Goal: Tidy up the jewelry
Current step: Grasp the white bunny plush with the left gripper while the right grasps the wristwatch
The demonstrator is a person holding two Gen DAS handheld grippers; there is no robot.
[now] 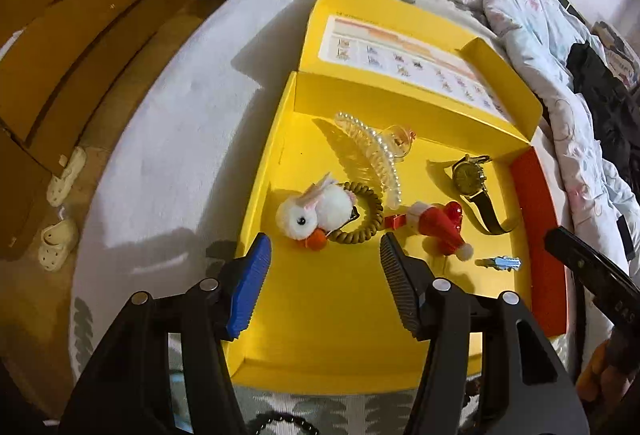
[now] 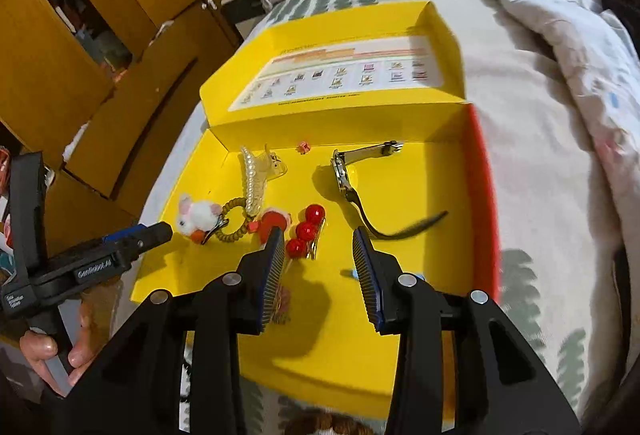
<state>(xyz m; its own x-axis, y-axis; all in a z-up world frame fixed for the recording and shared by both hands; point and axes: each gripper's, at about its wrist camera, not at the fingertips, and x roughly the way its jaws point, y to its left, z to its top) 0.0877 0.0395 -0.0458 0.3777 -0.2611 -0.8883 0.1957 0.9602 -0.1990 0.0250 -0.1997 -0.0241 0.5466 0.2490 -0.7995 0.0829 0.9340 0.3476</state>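
- Jewelry and hair pieces lie loose on the floor of an open yellow box (image 1: 336,315), which rests on a bed with its lid folded back toward the top of the frame.
- In the left wrist view, a white plush bunny tie (image 1: 314,211) on a coiled brown band sits left of centre, touching the lower end of a pearl claw clip (image 1: 370,151) that runs up toward the back wall.
- A wristwatch (image 1: 472,179) lies right of centre, its dark strap curling toward the box's orange side wall.
- A red Santa-hat clip (image 1: 440,229) lies between bunny and watch, and a small blue clip (image 1: 502,262) sits just below and to the right of it.
- In the right wrist view, a clip of three red beads (image 2: 306,231) sits at centre, just beside the inner finger.
- The left gripper (image 1: 324,259) hovers released above the box's near half, jaws wide, nothing between them.
- The right gripper (image 2: 318,247) is likewise spread and empty, over the box floor.
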